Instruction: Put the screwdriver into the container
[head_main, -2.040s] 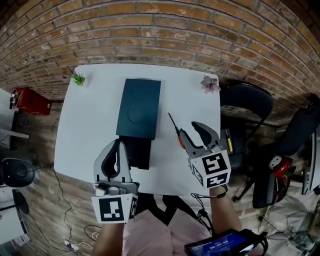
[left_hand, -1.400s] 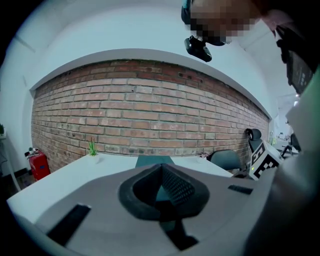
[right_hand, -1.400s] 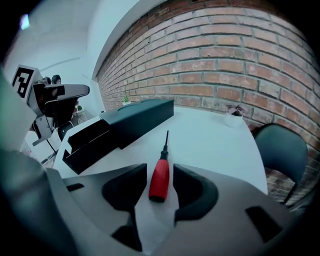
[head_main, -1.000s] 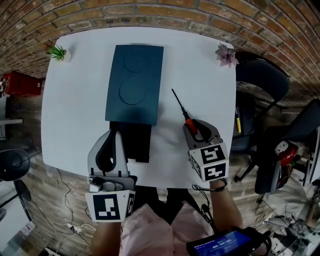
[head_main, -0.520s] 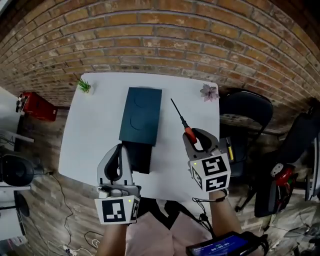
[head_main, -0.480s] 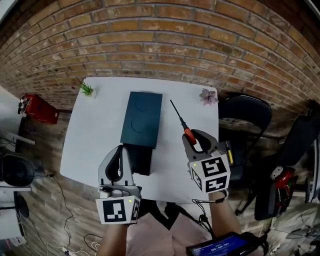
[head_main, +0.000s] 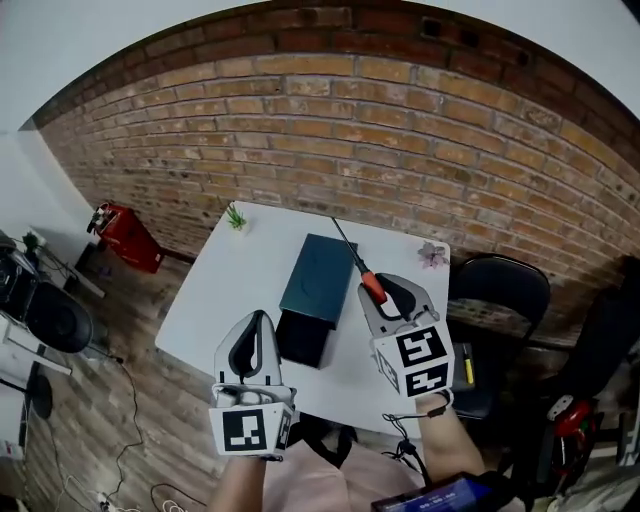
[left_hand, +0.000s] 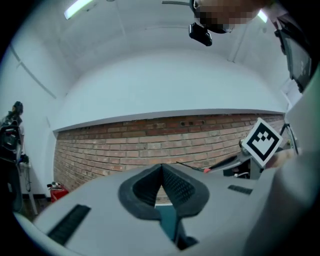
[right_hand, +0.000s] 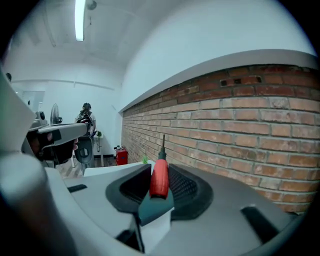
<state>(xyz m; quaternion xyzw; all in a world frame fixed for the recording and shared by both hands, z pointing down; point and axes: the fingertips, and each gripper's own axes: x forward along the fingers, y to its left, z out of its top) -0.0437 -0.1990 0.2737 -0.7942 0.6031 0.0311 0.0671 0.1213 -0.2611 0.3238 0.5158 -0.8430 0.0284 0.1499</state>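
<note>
My right gripper (head_main: 388, 288) is shut on the red handle of the screwdriver (head_main: 372, 286), held up off the white table (head_main: 225, 290). Its thin dark shaft points away over the right edge of the dark teal container (head_main: 317, 276). In the right gripper view the red handle (right_hand: 160, 178) sits upright between the two ribbed pads. My left gripper (head_main: 251, 330) hovers at the near left of the container, shut with nothing in it; its pads (left_hand: 172, 184) meet. A black part (head_main: 303, 338) juts from the container's near end.
A small green plant (head_main: 236, 216) stands at the table's far left corner and a pink flower (head_main: 432, 255) at the far right. A black chair (head_main: 500, 295) stands to the right, a red object (head_main: 125, 238) on the floor at left, a brick wall behind.
The right gripper has closed on the screwdriver's handle and lifted it off the table toward the container. Both grippers have risen and the head view now looks further forward.
</note>
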